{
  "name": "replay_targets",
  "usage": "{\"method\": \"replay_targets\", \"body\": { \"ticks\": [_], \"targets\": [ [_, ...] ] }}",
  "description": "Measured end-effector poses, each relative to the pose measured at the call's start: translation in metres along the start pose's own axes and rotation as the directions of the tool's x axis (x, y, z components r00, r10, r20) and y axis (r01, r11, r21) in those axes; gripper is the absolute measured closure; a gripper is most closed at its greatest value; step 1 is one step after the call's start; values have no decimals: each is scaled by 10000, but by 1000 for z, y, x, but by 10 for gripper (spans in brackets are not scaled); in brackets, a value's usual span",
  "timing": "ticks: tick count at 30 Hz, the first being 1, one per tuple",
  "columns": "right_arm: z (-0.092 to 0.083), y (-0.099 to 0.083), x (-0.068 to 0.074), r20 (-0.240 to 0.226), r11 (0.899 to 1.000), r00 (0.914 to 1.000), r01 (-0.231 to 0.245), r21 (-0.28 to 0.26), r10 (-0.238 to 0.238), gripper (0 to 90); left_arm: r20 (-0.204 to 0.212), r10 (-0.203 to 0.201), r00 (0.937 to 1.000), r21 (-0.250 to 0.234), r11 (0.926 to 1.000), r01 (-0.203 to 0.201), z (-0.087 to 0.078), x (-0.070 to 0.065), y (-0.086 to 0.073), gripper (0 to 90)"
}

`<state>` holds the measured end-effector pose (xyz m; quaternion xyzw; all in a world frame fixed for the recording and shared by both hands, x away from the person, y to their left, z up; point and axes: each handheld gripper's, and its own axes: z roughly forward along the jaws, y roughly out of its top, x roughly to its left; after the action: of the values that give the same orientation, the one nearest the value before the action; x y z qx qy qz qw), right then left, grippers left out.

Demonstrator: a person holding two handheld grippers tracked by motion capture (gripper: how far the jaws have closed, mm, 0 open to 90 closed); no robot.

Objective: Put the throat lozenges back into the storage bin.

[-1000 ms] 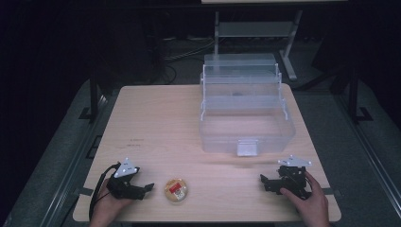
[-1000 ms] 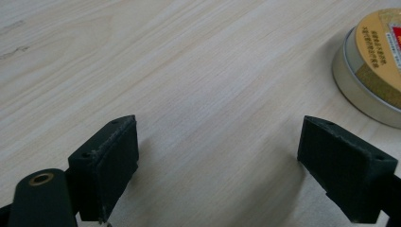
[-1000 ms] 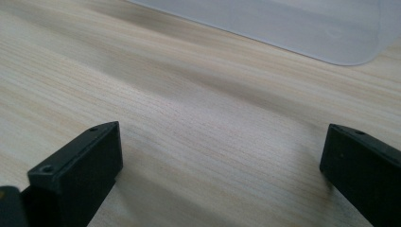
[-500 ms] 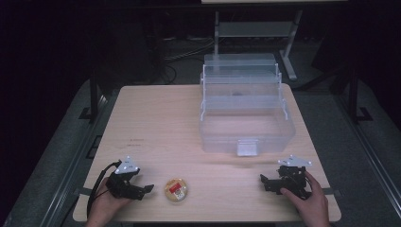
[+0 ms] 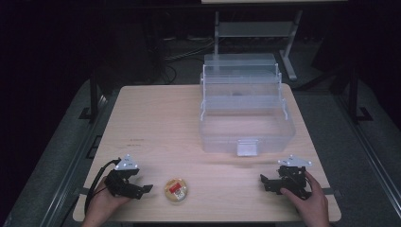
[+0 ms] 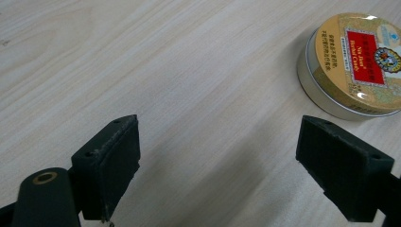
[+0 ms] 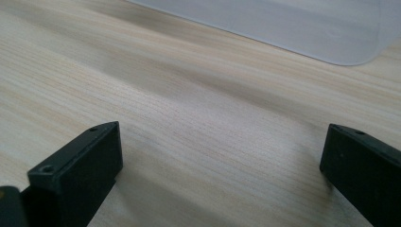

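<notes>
Tin (image 5: 175, 190): round and gold with a red label, lying flat at the near left of the bench (image 5: 161, 123).
Left gripper (image 5: 143, 189): resting low at the near left, just left of the tin; jaws standing wide apart, grasping nothing.
Right gripper (image 5: 265, 181): sitting at the near right; jaws released and empty.
Clear box (image 5: 246, 111): standing open at the far right.

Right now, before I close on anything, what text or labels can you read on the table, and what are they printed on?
Round tin, red panel on the lid: white print in Latin letters and other characters, too small and blurred to quote.
Same lid, gold rim: a column of small characters, unreadable.
Same lid, right edge: a round emblem, no legible words.
Clear plastic box: no print visible.
Table: faint dark marks, too small to read.
</notes>
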<state>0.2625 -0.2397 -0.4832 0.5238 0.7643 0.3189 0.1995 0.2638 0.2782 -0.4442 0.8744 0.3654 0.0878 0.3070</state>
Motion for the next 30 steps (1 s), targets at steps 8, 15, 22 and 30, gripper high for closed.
{"method": "replay_targets", "body": {
  "ticks": [8,15,22,30],
  "targets": [
    [0,0,0,0,10000,10000,5,-1,-5,0,142,128,9998,329,9994,-133,-2,-3,4,138],
    [0,0,0,0,10000,10000,6,-2,-6,0,211,343,9992,337,9988,-350,-4,-7,9,138],
    [0,0,0,0,10000,10000,-1,0,1,0,293,484,9984,394,9980,-495,-5,-12,12,139],
    [0,0,0,-1,10000,10000,4,1,-4,0,404,555,9976,330,9978,-568,-5,-16,16,139]
  ]
}}
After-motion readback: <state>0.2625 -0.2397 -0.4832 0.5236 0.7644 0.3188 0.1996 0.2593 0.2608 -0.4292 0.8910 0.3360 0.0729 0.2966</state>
